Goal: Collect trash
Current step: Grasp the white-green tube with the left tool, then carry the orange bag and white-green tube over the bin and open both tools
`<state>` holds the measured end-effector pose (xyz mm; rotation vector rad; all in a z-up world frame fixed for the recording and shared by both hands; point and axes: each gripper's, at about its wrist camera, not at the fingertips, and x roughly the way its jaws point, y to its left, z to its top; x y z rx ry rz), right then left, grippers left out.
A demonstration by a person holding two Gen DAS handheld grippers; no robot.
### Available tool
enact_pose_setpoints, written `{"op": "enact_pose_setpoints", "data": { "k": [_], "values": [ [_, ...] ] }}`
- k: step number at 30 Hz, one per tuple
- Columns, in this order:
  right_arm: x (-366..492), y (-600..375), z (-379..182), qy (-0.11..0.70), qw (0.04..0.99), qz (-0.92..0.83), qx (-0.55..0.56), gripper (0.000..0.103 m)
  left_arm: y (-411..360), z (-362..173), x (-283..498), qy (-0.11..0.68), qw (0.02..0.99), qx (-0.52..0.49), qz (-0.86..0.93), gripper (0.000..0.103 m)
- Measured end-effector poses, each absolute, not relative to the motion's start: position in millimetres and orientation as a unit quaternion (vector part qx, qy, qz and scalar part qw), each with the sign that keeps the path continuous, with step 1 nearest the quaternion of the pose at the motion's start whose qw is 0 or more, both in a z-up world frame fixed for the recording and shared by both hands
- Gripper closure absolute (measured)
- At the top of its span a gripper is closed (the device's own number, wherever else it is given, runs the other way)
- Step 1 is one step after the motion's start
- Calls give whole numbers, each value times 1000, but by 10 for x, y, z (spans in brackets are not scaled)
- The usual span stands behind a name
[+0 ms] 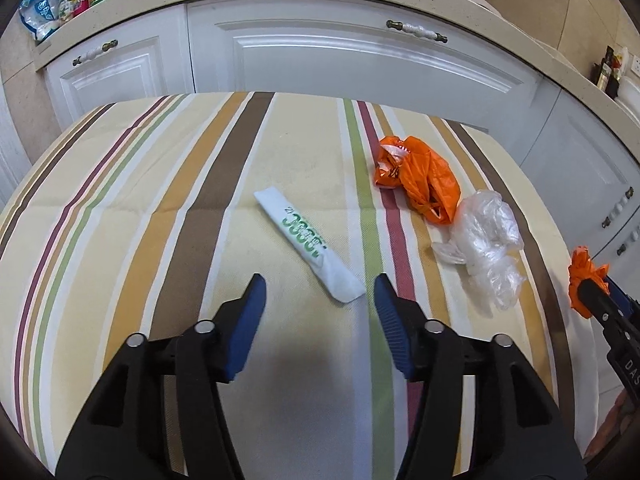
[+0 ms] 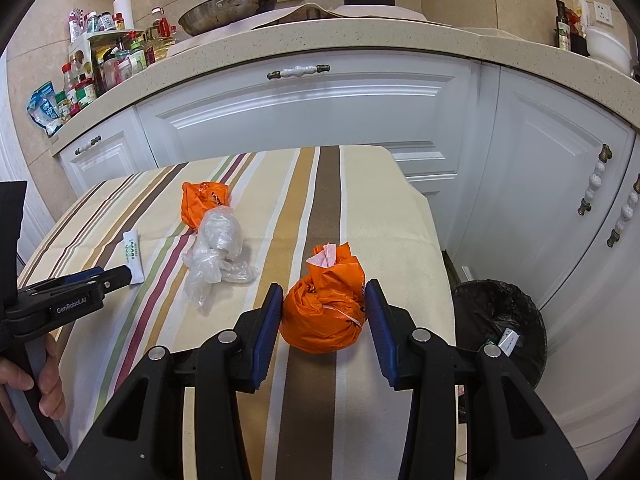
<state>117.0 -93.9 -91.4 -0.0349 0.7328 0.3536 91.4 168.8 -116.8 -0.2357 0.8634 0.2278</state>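
A white wrapper with green print lies on the striped tablecloth, just ahead of my open, empty left gripper. Beyond it lie a crumpled orange bag and a clear plastic bag. My right gripper is closed around a knotted orange bag, both pads touching its sides, near the table's right edge. The same bag shows at the right in the left wrist view. The wrapper, the other orange bag and the clear bag show in the right wrist view.
A bin with a black liner stands on the floor right of the table. White cabinets and a countertop with bottles and a pan lie behind. The left gripper shows at the left in the right wrist view.
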Motion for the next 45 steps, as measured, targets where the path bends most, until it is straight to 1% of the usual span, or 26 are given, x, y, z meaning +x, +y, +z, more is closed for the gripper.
{"op": "enact_pose_setpoints", "data": {
  "k": [3,8,9,10,11,12,13,15,17,19,25,45],
  "values": [
    [1192,-971,-921,358,918,173,-12,60,1653,-1166,996,417,895,-114,112,43],
    [1208,-1017,-933,359,917,173,-6,60,1637,-1253,1129,429,888,-111,124,43],
    [1213,-1029,-933,359,917,173,-5,60,1643,-1272,1143,431,886,-110,127,48],
    [1217,-1037,-934,360,917,172,-4,60,1652,-1291,1143,433,885,-108,129,58],
    [1221,-1043,-933,360,917,172,-3,60,1659,-1293,1128,427,888,-103,134,62],
    [1225,-1052,-933,360,917,171,-2,60,1664,-1295,1119,426,889,-100,134,73],
    [1228,-1057,-934,360,917,171,-1,60,1680,-1302,1106,426,889,-96,134,80],
    [1234,-1063,-940,361,917,171,-1,60,1717,-1304,1068,425,891,-94,131,81],
    [1234,-1062,-950,362,916,171,0,60,1738,-1285,1024,420,894,-90,131,85],
    [1230,-1060,-952,362,916,171,-1,60,1749,-1269,998,419,895,-84,129,91],
    [1216,-1044,-954,361,917,171,-6,60,1737,-1236,903,417,898,-72,120,93],
    [1055,-1005,-813,334,927,167,-19,60,1564,-929,627,378,917,-36,118,93]
  ]
}}
